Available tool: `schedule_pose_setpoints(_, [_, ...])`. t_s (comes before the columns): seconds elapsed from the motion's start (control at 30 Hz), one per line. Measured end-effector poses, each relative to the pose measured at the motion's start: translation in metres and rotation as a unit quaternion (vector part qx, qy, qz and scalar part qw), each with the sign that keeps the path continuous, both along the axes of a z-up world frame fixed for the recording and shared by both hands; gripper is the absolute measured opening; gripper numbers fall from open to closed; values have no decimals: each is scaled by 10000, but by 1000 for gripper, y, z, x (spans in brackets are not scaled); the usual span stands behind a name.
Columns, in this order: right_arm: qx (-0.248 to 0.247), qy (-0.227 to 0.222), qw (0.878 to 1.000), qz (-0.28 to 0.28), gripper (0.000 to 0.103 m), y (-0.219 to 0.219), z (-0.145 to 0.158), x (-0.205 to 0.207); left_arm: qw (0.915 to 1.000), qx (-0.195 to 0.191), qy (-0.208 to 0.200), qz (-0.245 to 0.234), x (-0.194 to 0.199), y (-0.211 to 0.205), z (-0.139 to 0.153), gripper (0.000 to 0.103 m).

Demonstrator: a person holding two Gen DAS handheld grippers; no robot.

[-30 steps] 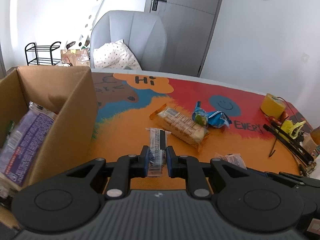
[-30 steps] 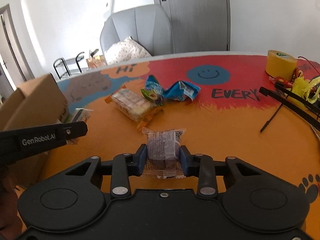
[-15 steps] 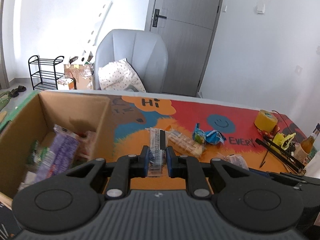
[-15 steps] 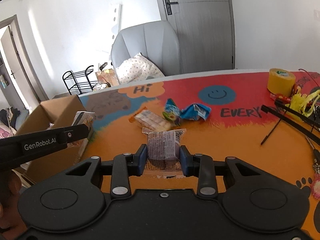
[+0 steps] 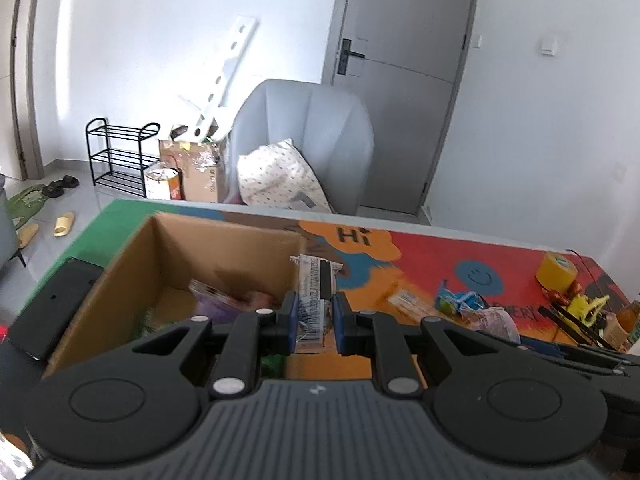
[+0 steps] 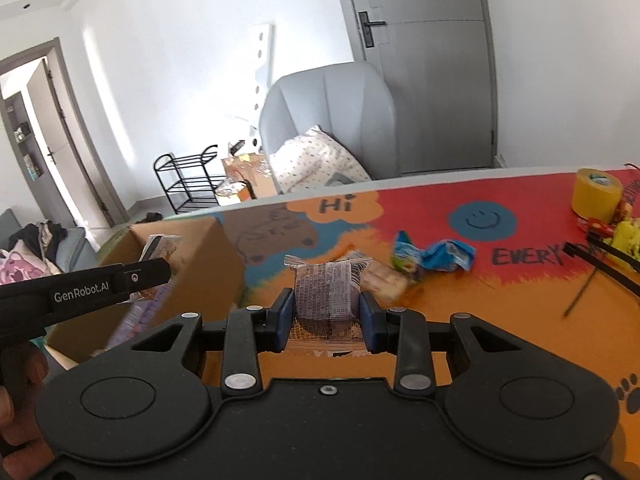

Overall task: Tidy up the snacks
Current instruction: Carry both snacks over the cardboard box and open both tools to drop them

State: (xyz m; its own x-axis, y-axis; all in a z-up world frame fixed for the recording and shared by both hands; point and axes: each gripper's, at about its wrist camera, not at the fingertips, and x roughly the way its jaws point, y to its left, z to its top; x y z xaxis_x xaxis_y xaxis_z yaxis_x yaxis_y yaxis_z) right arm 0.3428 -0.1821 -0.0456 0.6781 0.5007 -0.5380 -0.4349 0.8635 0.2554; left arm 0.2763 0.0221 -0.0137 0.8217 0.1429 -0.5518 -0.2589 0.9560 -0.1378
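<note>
Both tongs clenched on light, crinkly, slippery packets held above the worktop near the cardboard box point(image 5: 224, 248): left tongs point(image 5: 314, 322) pinch a narrow wrapped bar point(image 5: 316, 280) edge-on, right tongs point(image 6: 325, 320) grip a squarish clear-wrapped cake point(image 6: 326, 292) across its sides, likely crushable.

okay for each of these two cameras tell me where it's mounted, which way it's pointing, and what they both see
Left wrist: on the left gripper, looking forward and down at its thin snack packet and the cardboard box; no hand shows.
Right wrist: on the right gripper, facing its clamped square snack packet and the table; a hand shows.
Shared: box, blue wrapper, yellow tape roll, grey armchair.
</note>
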Motion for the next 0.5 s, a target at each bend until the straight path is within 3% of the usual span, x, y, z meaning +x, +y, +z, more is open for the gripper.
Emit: schedule_pose_setpoints(0.5, [168, -141, 9986, 475, 32, 54, 10, 1, 9986, -152, 63, 497, -3, 74, 1, 17])
